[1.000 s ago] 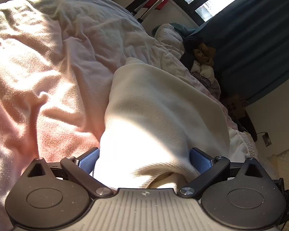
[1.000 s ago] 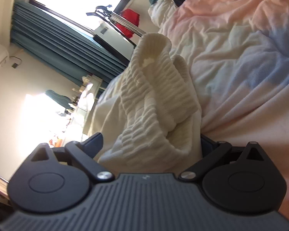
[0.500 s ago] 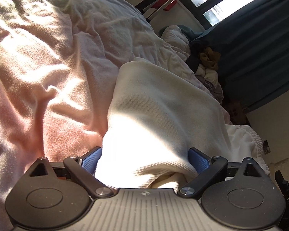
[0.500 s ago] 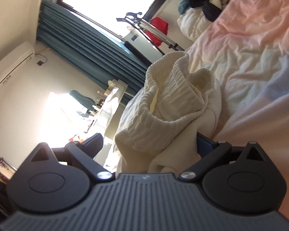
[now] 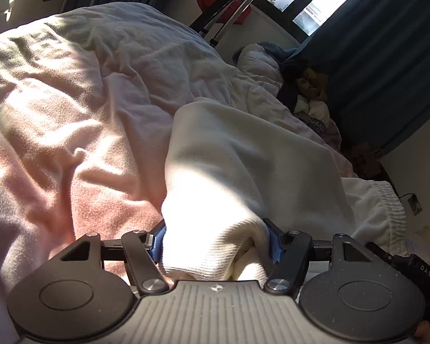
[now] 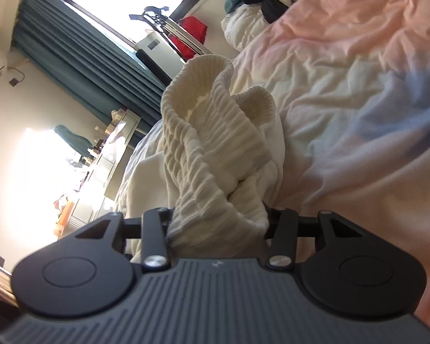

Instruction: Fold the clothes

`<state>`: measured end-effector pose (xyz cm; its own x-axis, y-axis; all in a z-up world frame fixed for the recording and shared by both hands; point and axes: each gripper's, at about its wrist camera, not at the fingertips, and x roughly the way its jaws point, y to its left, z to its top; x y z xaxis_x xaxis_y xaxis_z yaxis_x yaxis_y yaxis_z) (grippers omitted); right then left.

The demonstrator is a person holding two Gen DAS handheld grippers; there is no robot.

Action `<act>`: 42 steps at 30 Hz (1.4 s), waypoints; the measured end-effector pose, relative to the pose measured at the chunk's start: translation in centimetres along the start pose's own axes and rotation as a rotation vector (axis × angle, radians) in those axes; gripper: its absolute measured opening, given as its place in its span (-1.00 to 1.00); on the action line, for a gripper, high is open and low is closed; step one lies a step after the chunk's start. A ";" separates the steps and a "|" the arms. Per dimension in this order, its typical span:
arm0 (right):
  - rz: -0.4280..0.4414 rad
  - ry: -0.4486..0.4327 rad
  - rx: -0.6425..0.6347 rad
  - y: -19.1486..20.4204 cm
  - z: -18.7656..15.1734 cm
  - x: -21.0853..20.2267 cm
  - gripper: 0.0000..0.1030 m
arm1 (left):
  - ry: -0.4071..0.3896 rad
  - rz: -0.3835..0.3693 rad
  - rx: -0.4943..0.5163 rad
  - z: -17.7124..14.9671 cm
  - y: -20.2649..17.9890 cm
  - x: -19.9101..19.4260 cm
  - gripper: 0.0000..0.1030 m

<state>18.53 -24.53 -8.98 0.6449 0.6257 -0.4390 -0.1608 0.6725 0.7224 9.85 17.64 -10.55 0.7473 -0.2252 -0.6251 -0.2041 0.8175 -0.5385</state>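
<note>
Here, left claw (image 5: 216,242) pinching cream garment (image 5: 243,154); right claw (image 6: 216,222) pinching its ribbed waistband (image 6: 203,120)

I see a cream knitted garment (image 5: 243,166), soft and thick, draped over the pink bed cover; its smooth body lies spread and sunlit near me, while its ribbed elastic band (image 6: 203,132) is bunched and lifted upright, folds crumpled, with another gathered hem (image 5: 387,209) lying at the bed's edge

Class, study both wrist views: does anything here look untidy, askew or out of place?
Yes. The cream garment is bunched, its ribbed waistband crumpled in the right gripper. The left gripper pinches another part. A clothes heap lies beyond the rumpled blanket.
</note>
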 end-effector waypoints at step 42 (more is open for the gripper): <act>-0.184 -0.790 0.152 -13.8 -4.8 -52.5 -0.17 | 0.327 -0.720 0.350 -26.3 -45.2 1.6 0.02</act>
<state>-16.65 -64.74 1.59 0.9956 0.0099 -0.0932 0.0653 0.6407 0.7650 3.57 -33.61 -2.07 0.3896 -0.8483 -0.3586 0.4961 0.5214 -0.6943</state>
